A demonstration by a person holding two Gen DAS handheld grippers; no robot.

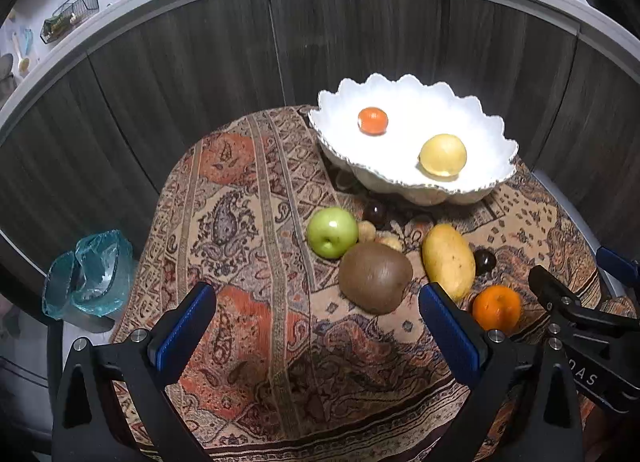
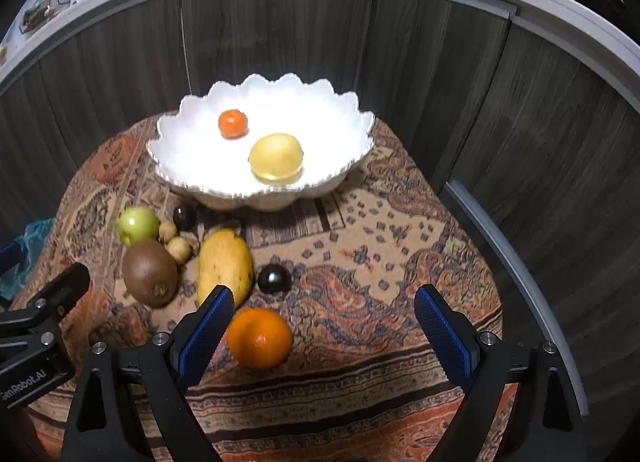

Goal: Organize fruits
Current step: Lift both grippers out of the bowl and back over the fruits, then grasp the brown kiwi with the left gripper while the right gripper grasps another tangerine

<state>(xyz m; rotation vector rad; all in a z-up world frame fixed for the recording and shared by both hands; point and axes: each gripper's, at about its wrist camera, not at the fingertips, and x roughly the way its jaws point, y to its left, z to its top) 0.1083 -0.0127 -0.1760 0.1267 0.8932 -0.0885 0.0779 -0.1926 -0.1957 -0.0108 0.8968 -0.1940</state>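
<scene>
A white scalloped bowl [image 1: 400,187] [image 2: 240,200] at the table's far side holds a small orange [image 1: 373,120] and a lemon [image 1: 443,155]. In front of it on the patterned cloth lie a green apple [image 1: 332,232], a kiwi [image 1: 376,276], a mango [image 1: 448,262], two dark plums [image 1: 374,214] and a large orange [image 2: 260,338]. My left gripper [image 1: 318,316] is open above the cloth, and the kiwi sits just ahead between its fingers. My right gripper [image 2: 326,324] is open, with the large orange close to its left finger [image 2: 208,326].
Two small tan fruits [image 1: 366,231] lie between apple and kiwi. Dark wood cabinet doors [image 1: 200,82] curve behind the table. A bin lined with a teal bag [image 1: 88,278] stands at the left. The two grippers are side by side and close together.
</scene>
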